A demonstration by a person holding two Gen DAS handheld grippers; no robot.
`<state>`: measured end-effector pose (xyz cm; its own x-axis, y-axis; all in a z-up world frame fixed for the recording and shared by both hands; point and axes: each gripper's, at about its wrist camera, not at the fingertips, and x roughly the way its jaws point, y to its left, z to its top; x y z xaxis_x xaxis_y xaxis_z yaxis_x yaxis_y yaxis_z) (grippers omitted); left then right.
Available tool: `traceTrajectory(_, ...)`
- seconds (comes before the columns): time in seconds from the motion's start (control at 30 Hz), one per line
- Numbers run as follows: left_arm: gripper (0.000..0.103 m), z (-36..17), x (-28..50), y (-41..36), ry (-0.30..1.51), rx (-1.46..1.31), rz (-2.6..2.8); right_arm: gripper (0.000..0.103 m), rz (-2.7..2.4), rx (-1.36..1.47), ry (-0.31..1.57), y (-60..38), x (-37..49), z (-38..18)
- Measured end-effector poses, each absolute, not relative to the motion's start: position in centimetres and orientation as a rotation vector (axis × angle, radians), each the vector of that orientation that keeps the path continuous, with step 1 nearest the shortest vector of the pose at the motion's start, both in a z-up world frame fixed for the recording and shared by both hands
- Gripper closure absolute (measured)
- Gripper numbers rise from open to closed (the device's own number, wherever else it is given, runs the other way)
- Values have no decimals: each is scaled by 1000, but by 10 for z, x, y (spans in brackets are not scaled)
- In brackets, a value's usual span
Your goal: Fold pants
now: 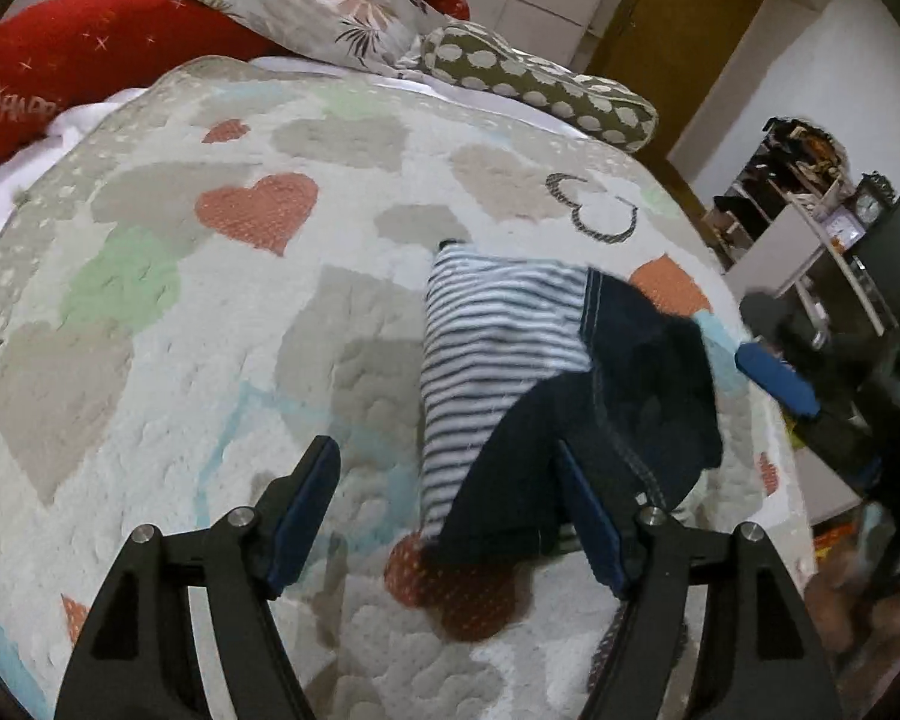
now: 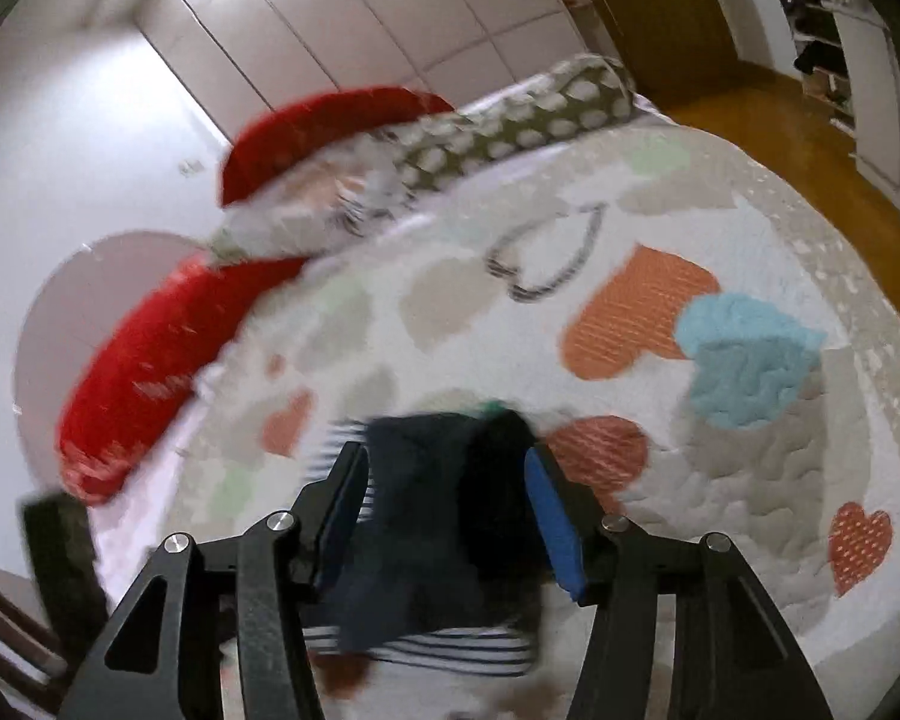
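2 grippers, left (image 1: pixel 444 492) and right (image 2: pixel 447 495), hung open and empty over the pants (image 1: pixel 528 396), which lay bunched on the bed quilt (image 1: pixel 210 312), striped lining exposed. Risk: a pinch on 1 loose layer would likely drag the fold askew.

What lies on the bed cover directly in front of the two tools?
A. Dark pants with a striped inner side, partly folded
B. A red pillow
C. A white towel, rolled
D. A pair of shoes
A: the dark pants, their striped lining showing, lie bunched on the heart-patterned bed cover.
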<state>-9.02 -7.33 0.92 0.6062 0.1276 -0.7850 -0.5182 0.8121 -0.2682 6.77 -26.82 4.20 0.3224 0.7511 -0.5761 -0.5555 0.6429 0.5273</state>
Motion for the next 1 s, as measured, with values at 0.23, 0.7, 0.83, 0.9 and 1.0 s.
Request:
traceTrajectory(0.23,20,-15,-83,-77,890,-478,409,44,876,250,1058,-244,71,-8)
traceTrajectory(0.7,20,30,-138,-140,770,-256,518,41,679,121,920,-298,24,8)
traceTrajectory(0.83,20,35,-155,-163,754,-209,517,40,642,44,917,-312,-6,-1)
traceTrajectory(0.9,19,37,-163,-170,748,-190,519,40,634,46,937,-320,-15,-7)
traceTrajectory(1.0,19,43,-176,-179,725,-177,529,40,625,54,957,-330,-28,-12)
